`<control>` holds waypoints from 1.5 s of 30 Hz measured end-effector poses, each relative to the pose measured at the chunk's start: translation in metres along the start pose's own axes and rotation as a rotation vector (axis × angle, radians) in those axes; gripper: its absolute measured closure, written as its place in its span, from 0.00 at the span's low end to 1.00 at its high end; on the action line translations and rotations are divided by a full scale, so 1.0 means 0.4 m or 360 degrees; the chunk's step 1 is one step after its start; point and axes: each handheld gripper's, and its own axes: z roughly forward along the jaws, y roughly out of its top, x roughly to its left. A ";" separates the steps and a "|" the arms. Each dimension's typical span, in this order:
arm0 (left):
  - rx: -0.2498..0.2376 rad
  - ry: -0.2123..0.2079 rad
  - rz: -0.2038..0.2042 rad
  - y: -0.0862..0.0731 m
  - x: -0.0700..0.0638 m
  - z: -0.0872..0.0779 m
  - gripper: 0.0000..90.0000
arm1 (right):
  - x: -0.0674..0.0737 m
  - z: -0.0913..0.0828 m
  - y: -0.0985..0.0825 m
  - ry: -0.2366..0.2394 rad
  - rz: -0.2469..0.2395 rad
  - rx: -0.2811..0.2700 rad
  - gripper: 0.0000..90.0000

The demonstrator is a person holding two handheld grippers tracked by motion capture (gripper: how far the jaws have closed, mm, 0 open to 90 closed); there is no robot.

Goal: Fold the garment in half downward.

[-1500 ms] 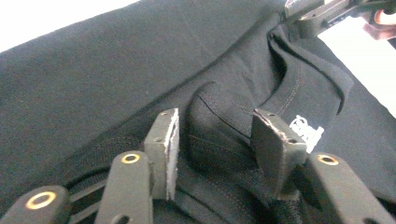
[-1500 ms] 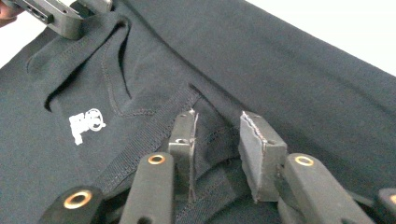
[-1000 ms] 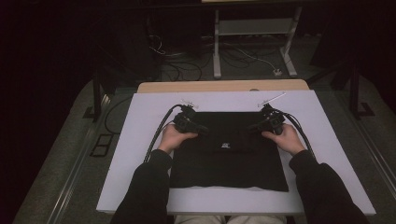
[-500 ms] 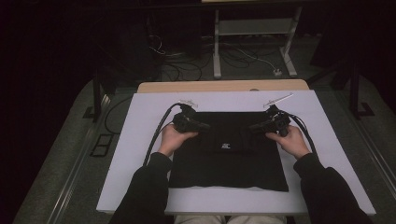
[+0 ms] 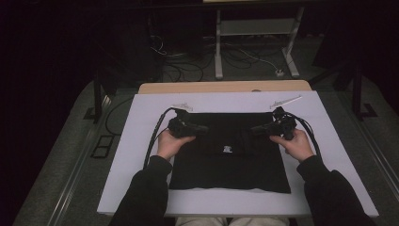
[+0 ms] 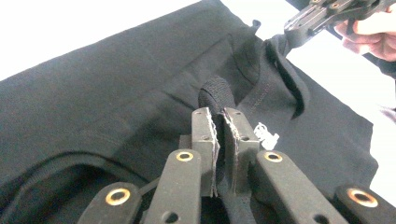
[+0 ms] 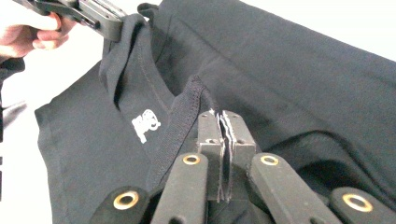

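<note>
A black garment [image 5: 229, 155] with a small white logo [image 5: 227, 149] lies folded on the white table [image 5: 141, 160]. My left gripper [image 5: 200, 128] points right over its upper left part, and its jaws are shut on a raised fold of the black fabric [image 6: 215, 95]. My right gripper [image 5: 258, 129] points left over the upper right part, shut on a stitched hem [image 7: 184, 116] of the same garment. Each gripper lifts a small ridge of cloth. The logo [image 7: 145, 124] lies between the two pinched spots.
Two thin pale strips [image 5: 182, 107] [image 5: 285, 102] lie on the table behind the garment. A wooden table edge [image 5: 225, 87] runs along the far side. Cables [image 5: 155, 136] trail from each gripper. A metal stand [image 5: 254, 37] and floor wires sit beyond.
Both grippers have moved inward toward the middle of the garment, drawing the pinched cloth with them. The hands have turned so the jaws face each other.
</note>
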 end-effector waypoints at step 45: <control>0.0257 -0.0202 0.0071 -0.162 -0.163 -0.080 0.92 | 0.155 -0.060 -0.193 0.0289 0.0073 0.0118 0.96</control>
